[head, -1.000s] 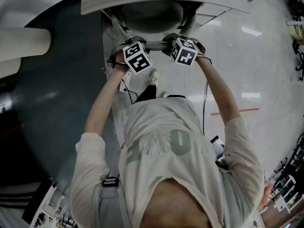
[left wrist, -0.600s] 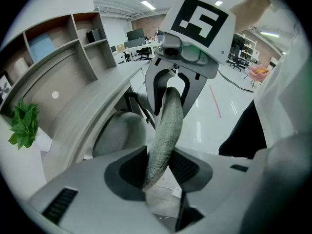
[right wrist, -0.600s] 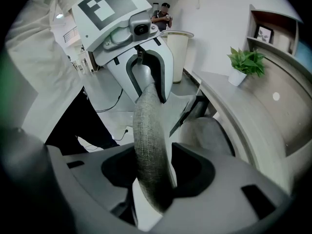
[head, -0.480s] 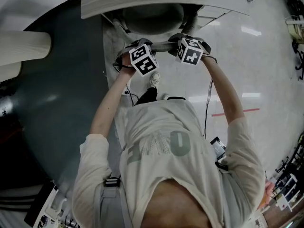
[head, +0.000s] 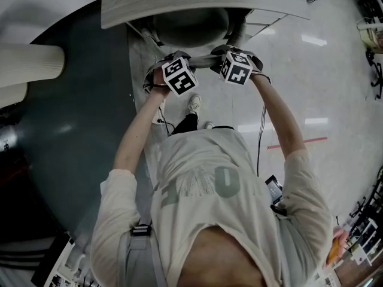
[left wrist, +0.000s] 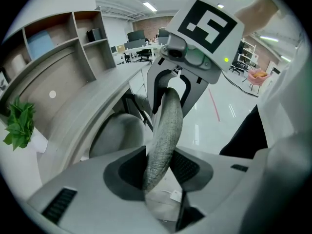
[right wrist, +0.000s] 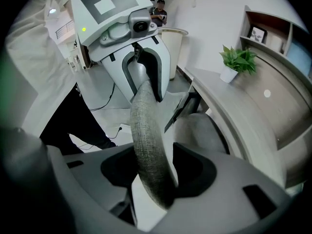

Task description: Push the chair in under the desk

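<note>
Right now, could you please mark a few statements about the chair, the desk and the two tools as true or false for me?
1. The chair's backrest runs between the left tool's jaws. True.
2. The right tool is well clear of the chair. False: the backrest lies between its jaws, which are opening.
3. The chair's seat sits at least partly under the desk. True.
4. The potted plant has tipped over. False: it stands upright on the desk.
</note>
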{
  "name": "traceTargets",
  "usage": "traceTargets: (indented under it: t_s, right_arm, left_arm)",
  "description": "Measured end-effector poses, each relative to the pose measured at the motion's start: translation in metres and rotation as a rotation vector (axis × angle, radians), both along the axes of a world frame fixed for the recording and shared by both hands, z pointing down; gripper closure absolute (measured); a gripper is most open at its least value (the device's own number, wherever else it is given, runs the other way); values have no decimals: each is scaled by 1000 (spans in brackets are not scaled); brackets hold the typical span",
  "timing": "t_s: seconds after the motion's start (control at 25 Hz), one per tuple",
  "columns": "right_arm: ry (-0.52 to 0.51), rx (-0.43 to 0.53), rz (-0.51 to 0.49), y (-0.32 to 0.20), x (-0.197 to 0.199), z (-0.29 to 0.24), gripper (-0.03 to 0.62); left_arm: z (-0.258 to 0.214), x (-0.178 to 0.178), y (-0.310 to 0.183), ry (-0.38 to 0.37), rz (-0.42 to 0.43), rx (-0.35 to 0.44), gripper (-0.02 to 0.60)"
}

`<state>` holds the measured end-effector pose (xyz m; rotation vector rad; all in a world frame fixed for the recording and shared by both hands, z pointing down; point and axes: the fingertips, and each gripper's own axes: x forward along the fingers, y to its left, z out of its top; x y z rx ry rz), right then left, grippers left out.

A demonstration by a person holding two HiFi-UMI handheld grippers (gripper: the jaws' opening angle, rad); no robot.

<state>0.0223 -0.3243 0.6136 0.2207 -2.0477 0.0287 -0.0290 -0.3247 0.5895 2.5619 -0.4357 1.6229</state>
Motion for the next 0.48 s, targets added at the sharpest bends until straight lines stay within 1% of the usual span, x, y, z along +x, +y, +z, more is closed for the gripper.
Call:
traceTargets:
  t_s: [0.08, 0.2, 0.36, 0.48]
  right_arm:
    - [3, -6, 14, -1, 0, 1, 404]
    - [8, -39, 47, -1, 1, 3, 391]
    - [24, -58, 88, -1, 0, 4, 378]
    - [44, -83, 101, 0, 0, 4, 378]
  left_arm:
    - [1, 0, -1, 0, -6, 9, 428]
    - [3, 0, -1, -2, -15, 14, 425]
    - [4, -1, 2, 13, -5, 17, 423]
    - [6, 0, 0, 31, 4, 58, 423]
